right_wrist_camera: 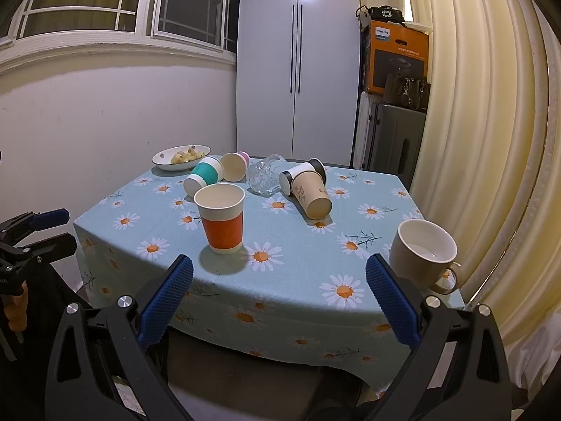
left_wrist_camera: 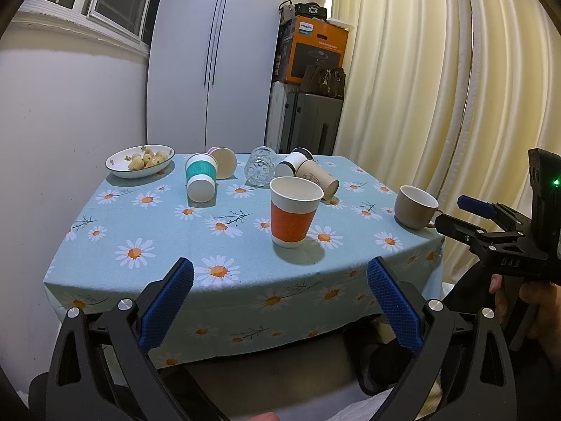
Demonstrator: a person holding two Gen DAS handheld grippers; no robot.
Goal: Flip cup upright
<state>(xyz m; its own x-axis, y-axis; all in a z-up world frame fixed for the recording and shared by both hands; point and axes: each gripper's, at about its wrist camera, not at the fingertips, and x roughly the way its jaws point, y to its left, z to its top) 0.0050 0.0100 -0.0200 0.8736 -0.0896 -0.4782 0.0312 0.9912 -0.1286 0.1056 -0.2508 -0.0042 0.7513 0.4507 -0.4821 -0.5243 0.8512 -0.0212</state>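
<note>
While both grippers hang short of the near edge of the bench, nothing sits between either pair of fingers
Left gripper [left_wrist_camera: 279,300]: fingers spread wide, blue pads facing each other, holding nothing; it also shows at the left edge of the right wrist view
Right gripper [right_wrist_camera: 279,298]: fingers spread wide and holding nothing; seen from the side at the right edge of the left wrist view, near the beige mug
Bench [left_wrist_camera: 115,224]: covered by a light blue cloth printed with daisies
Orange-banded paper cup [left_wrist_camera: 293,211]: upright, mouth up, toward the near middle, apart from the others
Beige mug [right_wrist_camera: 422,253]: upright at the near right corner, white inside, handle toward the corner
Teal-banded cup [left_wrist_camera: 200,181]: on its side, base toward the cameras, just beside the pink-banded cup
Pink-banded cup [right_wrist_camera: 235,166]: on its side at the far edge
Glass cup [left_wrist_camera: 259,166]: clear, cut pattern, lying on its side at the far middle
Tan paper cup [right_wrist_camera: 311,193]: on its side, base pointing to the near right, touching the black-banded cup
Black-banded cup [right_wrist_camera: 298,174]: on its side, behind the tan one
Dish [left_wrist_camera: 115,170]: white, at the far left corner, holding pale yellow pieces of food
Background: grey cupboard [right_wrist_camera: 298,63], cream curtain [right_wrist_camera: 473,87], orange box [left_wrist_camera: 315,49] stacked on a dark case
</note>
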